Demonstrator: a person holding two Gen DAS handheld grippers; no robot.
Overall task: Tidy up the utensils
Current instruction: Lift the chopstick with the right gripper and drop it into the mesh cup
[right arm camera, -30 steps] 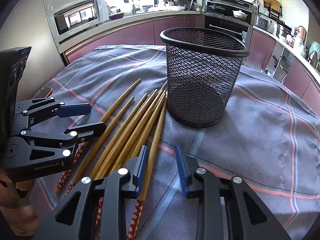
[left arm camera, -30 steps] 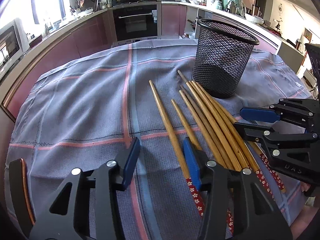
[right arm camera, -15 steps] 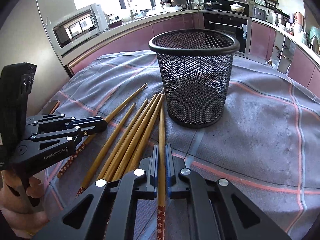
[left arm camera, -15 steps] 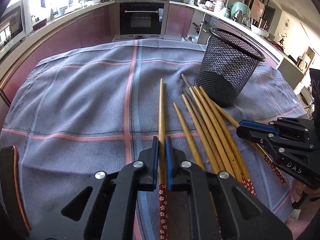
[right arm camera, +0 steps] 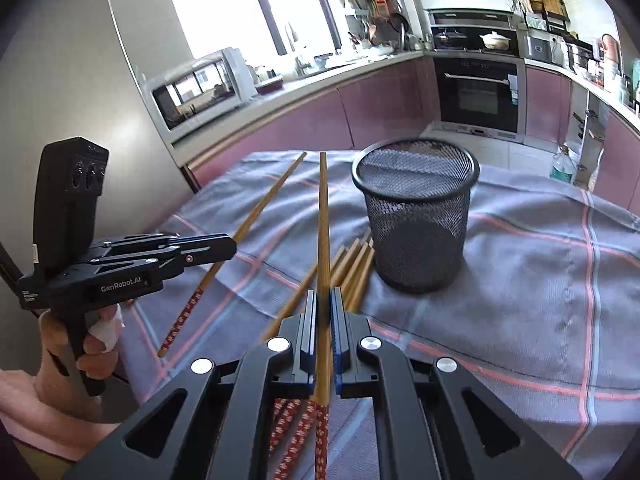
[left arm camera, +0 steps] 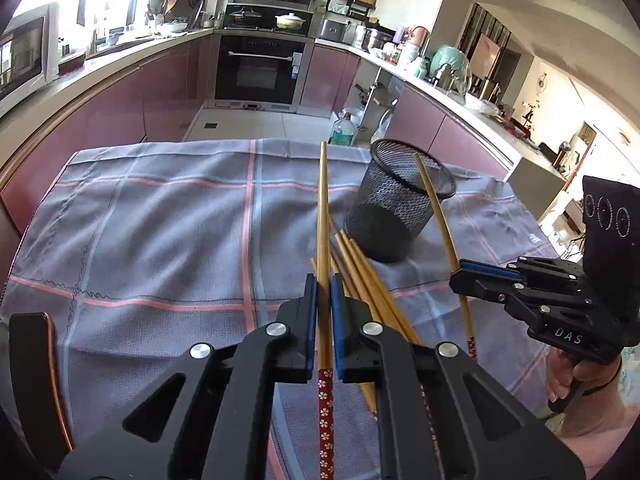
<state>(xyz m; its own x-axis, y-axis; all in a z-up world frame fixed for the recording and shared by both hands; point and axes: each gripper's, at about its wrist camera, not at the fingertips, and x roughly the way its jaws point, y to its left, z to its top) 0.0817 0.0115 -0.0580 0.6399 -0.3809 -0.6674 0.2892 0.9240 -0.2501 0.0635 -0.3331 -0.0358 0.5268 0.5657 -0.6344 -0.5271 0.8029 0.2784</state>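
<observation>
My left gripper (left arm camera: 324, 286) is shut on a wooden chopstick (left arm camera: 322, 216) with a red flowered end, lifted above the cloth, tip pointing away. My right gripper (right arm camera: 324, 300) is shut on another chopstick (right arm camera: 323, 220), also lifted. Each gripper shows in the other's view: the right gripper (left arm camera: 464, 276) with its chopstick (left arm camera: 438, 216) in front of the black mesh cup (left arm camera: 398, 208), the left gripper (right arm camera: 228, 246) with its chopstick (right arm camera: 256, 216) left of the cup (right arm camera: 416, 216). Several more chopsticks (left arm camera: 368, 276) lie on the cloth beside the cup.
A grey cloth with pink stripes (left arm camera: 160, 232) covers the table. Kitchen counters, an oven (left arm camera: 260, 72) and a microwave (right arm camera: 196, 88) stand beyond the table's far edge. A large bottle (left arm camera: 344, 130) stands on the floor behind.
Both grippers closed on a chopstick each about half a second ago and have since lifted them off the cloth, rising and tilting up. The cup has not moved.
</observation>
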